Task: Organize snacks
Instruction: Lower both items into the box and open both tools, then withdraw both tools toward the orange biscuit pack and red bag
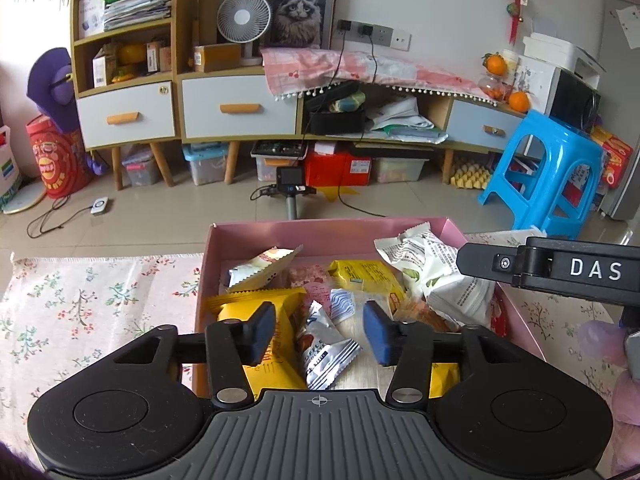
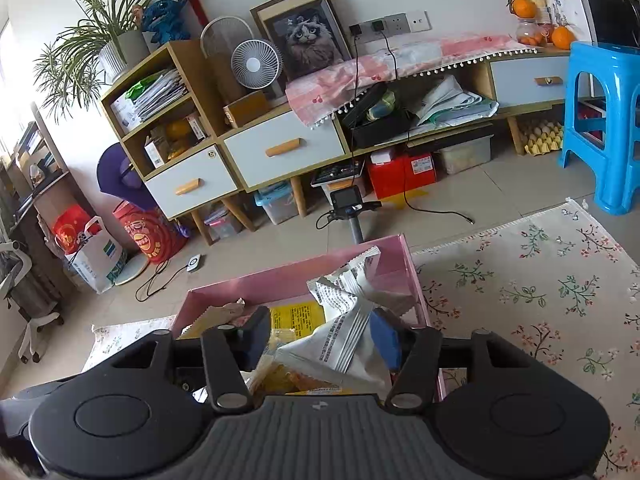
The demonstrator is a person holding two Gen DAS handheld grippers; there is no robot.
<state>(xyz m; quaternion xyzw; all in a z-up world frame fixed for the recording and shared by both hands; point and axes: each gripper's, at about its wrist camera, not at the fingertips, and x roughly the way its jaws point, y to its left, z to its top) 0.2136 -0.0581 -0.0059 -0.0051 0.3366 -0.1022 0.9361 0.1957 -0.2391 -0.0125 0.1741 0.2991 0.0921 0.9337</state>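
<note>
Brimming with crinkled yellow, white and silver snack packets (image 1: 320,344), the pink box (image 1: 256,236) sits on a floral cloth (image 1: 100,300). Both the left gripper (image 1: 320,334) and right gripper (image 2: 320,338) hover open over it, packets lying unpinched between their pads.

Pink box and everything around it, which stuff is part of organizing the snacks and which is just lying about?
Part of the job:
pink box
yellow snack pack
silver wafer packet
white printed packet
left gripper, right gripper

Just lying about:
blue stool
white fan
cat picture
oranges
</note>
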